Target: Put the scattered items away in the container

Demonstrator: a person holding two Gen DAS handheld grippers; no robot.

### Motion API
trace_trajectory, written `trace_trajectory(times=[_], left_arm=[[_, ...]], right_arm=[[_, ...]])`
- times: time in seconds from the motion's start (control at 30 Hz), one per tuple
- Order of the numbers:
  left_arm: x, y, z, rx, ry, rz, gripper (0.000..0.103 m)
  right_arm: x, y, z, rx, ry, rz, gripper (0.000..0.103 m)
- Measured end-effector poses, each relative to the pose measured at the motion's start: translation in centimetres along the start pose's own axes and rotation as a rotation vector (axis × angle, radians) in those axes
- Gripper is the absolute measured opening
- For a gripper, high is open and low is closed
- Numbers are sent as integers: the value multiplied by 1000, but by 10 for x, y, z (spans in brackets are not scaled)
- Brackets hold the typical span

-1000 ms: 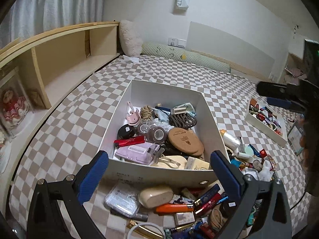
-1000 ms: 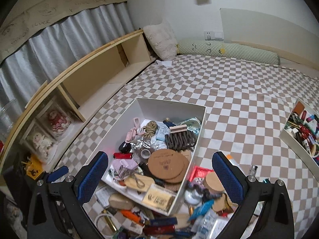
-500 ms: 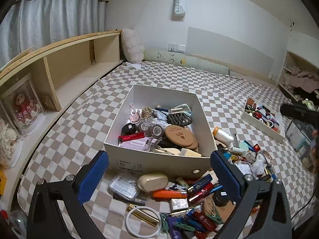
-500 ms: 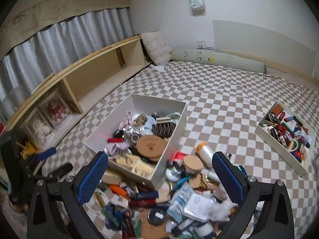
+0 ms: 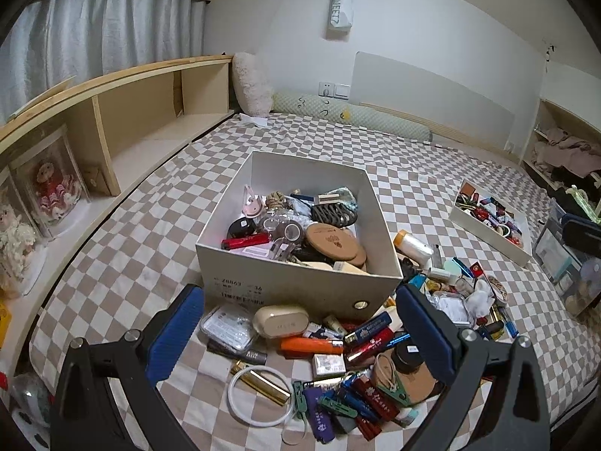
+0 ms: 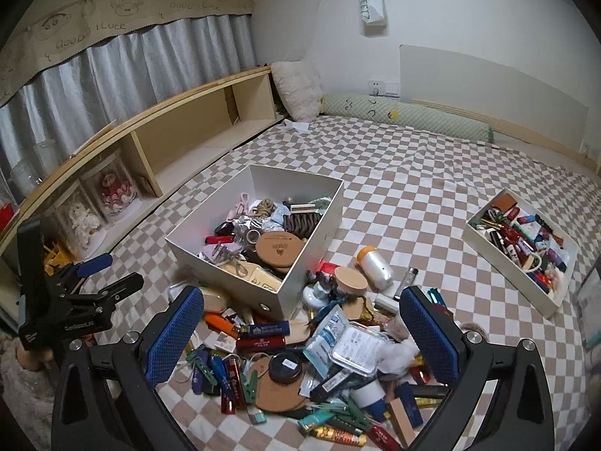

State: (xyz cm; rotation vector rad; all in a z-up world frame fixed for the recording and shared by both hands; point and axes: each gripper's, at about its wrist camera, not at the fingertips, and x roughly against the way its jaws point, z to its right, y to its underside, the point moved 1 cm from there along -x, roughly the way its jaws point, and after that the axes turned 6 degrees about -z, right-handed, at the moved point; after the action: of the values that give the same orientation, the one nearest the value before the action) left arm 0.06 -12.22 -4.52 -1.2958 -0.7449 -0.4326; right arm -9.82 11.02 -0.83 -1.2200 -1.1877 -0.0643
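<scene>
Both grippers are between picks. The left gripper hangs with its blue-padded fingers spread wide and empty above the near edge of the clutter; the right gripper is likewise spread and holds nothing.

The container, an open white rectangular cardboard box, sits on the bed and is already part-filled; a round brown cork coaster lies on top of its contents. The scattered items lie against the box's near wall and right side: a beige oval plastic case, an orange lighter, a white plastic ring and a clear plastic lidded tray.

Judged step: selecting the next item. The next move calls for lowering one gripper over a single loose item, closing on it, and carrying it over the box rim.

The surface is a soft beige-and-white checked bedspread. A second white tray of small items stands well apart to the right. A wooden shelf unit lines the curtained wall.
</scene>
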Motion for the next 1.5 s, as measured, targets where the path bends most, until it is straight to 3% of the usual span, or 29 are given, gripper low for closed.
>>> trace_trajectory(times=[0.73,1.07,1.5], left_arm=[[-10,31,-4,12,-11,-45,103],[-34,54,-1,-3,-45,-108,103],[-73,115,12,-87,-58,-239,103]], right_arm=[[3,42,34,-54,41,-77,103],[-25,83,68,-92,88,-235,103],[-84,138,95,-97,136,-522,103]])
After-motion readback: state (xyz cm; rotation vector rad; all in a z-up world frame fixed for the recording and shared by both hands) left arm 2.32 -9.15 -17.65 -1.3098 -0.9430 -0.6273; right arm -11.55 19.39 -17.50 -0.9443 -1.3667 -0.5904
